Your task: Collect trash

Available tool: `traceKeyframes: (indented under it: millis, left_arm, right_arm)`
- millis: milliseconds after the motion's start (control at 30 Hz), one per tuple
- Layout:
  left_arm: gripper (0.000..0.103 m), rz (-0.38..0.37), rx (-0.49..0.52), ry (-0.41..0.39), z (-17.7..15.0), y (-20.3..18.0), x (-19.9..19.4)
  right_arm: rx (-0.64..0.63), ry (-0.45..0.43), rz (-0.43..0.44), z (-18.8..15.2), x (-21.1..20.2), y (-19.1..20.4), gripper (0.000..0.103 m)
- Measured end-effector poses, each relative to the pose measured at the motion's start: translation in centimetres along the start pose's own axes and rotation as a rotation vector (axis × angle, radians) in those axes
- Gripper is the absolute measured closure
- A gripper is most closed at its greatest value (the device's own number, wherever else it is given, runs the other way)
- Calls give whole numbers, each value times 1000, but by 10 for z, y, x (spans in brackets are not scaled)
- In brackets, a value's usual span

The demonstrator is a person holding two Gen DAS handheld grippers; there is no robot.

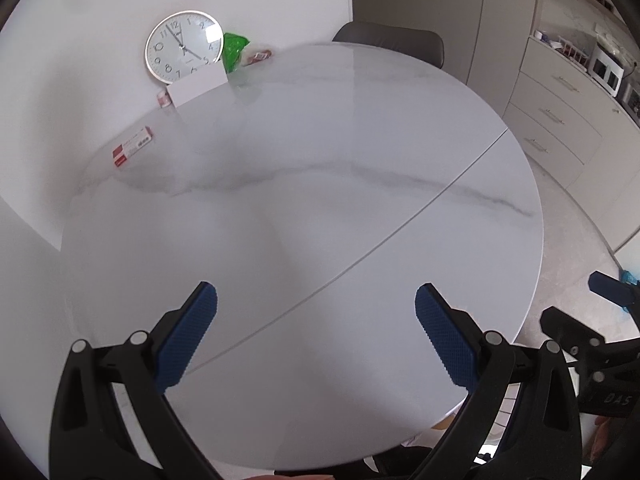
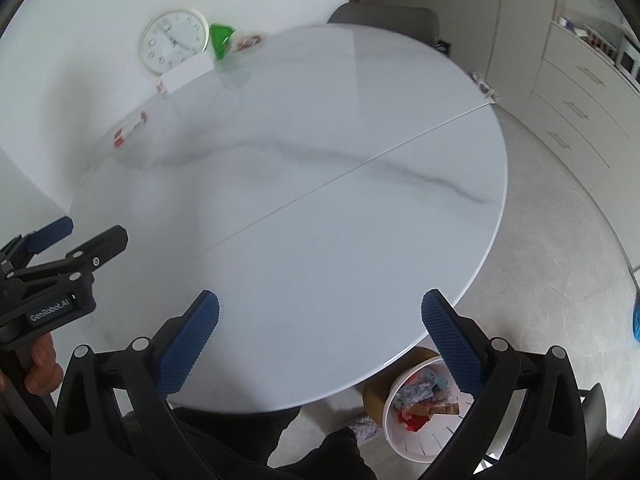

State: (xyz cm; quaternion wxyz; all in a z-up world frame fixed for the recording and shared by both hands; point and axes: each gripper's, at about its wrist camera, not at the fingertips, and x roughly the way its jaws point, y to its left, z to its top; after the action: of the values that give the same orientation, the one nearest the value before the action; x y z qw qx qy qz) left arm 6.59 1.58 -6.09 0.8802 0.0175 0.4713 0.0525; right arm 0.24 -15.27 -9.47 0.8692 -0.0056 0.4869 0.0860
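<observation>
White marble bench (image 1: 320, 200) fills both views; we hold the left tongs (image 1: 316, 300) and right tongs (image 2: 320, 308) spread, gripping nothing. At lower right, the white bin (image 2: 404, 440) holds wrappers (image 2: 420, 400).

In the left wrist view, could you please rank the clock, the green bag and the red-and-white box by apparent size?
1. clock, clearly largest.
2. and 3. green bag and red-and-white box look alike in extent; the box lies nearer the camera, so I would not rank them.

Home dining rm: marble table (image 1: 320, 208), cabinets (image 1: 560, 112), chair (image 1: 392, 42).
</observation>
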Motion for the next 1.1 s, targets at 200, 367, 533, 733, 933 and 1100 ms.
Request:
traceKeyframes:
  millis: [200,367,533,733,933,1100]
  left_arm:
    - [8,-30,-13,-47,27,1,-8]
    - [8,-30,-40,-89,48,5,-18]
    - [8,-24,-59,-106,60,12,-22]
    - [8,-12,-81,-76,63,16,-17]
    - [8,-19,-80,-60,63,13,-13]
    - [8,-12,-65,-62,63,10,-12]
  right_arm:
    - [40,-88,-29,22,-28,-2,2]
    - [23,-160,-30,40,-51,6,2]
    - [3,-182,-28,50,-56,14,2]
    - [-18,-157,-14,54,-51,17,2]
    - [-18,-151,-22,56,-48,17,2]
    - [-8,-143,-20,56,-45,14,2]
